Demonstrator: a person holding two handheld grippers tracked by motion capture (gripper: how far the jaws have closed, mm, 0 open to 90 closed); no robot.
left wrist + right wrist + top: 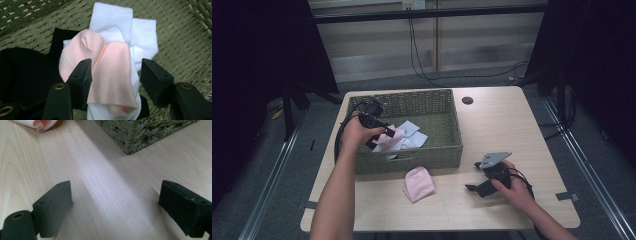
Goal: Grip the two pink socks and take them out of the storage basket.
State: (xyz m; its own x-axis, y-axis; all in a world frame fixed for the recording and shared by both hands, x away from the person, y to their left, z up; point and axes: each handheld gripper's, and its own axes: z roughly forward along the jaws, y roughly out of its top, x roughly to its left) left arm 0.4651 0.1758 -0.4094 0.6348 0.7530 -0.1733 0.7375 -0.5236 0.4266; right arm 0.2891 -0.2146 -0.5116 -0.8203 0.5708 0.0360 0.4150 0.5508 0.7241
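A: What is the left gripper (115, 75) doing?

B: It is hanging inside the green woven basket (432, 152), jaws standing wide. A folded pink sock (110, 75) is lying between them on white socks (135, 37), with a black sock (25, 72) beside it. The pads are not pressing on it, as far as I can tell.

A: And the right gripper (115, 207)?

B: It is resting low over the pale wooden table (100, 182), jaws wide apart, holding nothing. Its view is catching the basket's corner; the high view is showing a second pink sock (418, 184) lying on the table just in front of the basket.

A: Any writing?

B: None readable.
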